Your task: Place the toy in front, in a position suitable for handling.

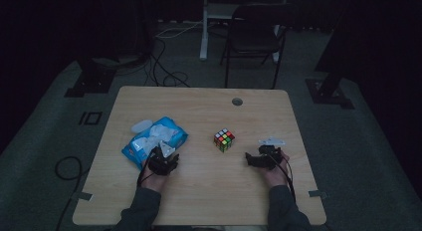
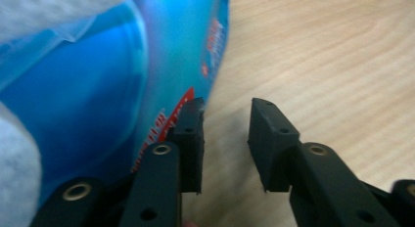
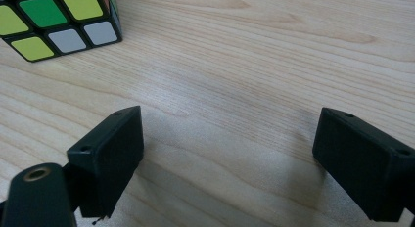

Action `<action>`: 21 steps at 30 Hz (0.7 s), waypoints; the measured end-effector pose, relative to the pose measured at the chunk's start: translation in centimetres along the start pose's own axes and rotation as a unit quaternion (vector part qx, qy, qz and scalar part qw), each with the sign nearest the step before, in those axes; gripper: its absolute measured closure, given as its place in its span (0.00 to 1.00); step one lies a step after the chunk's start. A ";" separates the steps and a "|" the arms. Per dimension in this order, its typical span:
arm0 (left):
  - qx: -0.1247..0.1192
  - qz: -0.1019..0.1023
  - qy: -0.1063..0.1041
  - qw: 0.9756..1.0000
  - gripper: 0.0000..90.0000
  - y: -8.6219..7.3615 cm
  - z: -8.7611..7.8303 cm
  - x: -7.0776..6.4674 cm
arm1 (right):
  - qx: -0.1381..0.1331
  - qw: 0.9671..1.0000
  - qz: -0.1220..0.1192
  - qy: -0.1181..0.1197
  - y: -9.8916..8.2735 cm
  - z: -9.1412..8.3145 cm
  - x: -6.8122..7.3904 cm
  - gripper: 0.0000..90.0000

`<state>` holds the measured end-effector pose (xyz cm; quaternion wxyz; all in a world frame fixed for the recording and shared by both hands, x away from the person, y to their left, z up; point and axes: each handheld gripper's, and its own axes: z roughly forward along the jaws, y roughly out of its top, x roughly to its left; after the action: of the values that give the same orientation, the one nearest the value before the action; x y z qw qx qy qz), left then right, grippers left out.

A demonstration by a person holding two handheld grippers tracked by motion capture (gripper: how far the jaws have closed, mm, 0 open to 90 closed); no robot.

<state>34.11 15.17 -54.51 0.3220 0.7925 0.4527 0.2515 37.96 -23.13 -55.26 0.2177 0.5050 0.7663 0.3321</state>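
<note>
A blue and white plastic packet (image 1: 155, 137) lies at the left of the wooden table (image 1: 199, 191). My left gripper (image 1: 160, 154) sits at its near edge. In the left gripper view the packet (image 2: 98, 90) lies against the outer side of the left jaw. The left gripper (image 2: 226, 124) is open, with bare wood in the gap. A colourful puzzle cube (image 1: 224, 140) stands near the middle of the table. My right gripper (image 1: 250, 159) rests to the cube's right and points towards it. That gripper (image 3: 227, 139) is wide open over bare wood, with the cube (image 3: 54, 21) ahead at the upper left.
A small white oval object (image 1: 141, 125) lies just behind the packet. A round cable hole (image 1: 237, 101) sits near the table's far edge. A dark chair (image 1: 256, 37) stands beyond the table, and cables (image 1: 164, 66) run over the floor.
</note>
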 end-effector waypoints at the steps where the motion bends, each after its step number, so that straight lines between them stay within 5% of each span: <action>1: 0.000 0.002 -0.003 1.000 0.72 -0.2 -0.2 0.0 | 0.000 1.000 0.000 0.000 0.0 0.0 0.0 0.13; 9: -0.004 -0.020 -0.045 0.999 0.61 -1.5 -1.2 0.2 | -0.005 1.000 -0.010 0.008 0.1 0.0 0.1 0.17; 21: -0.003 -0.017 -0.048 0.999 0.55 -2.2 -2.0 -0.1 | -0.001 1.000 -0.020 0.021 0.1 0.1 0.2 0.13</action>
<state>31.46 16.49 -54.80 0.3498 0.7949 0.4497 0.2088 37.96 -22.88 -55.25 0.2086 0.4819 0.7806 0.3389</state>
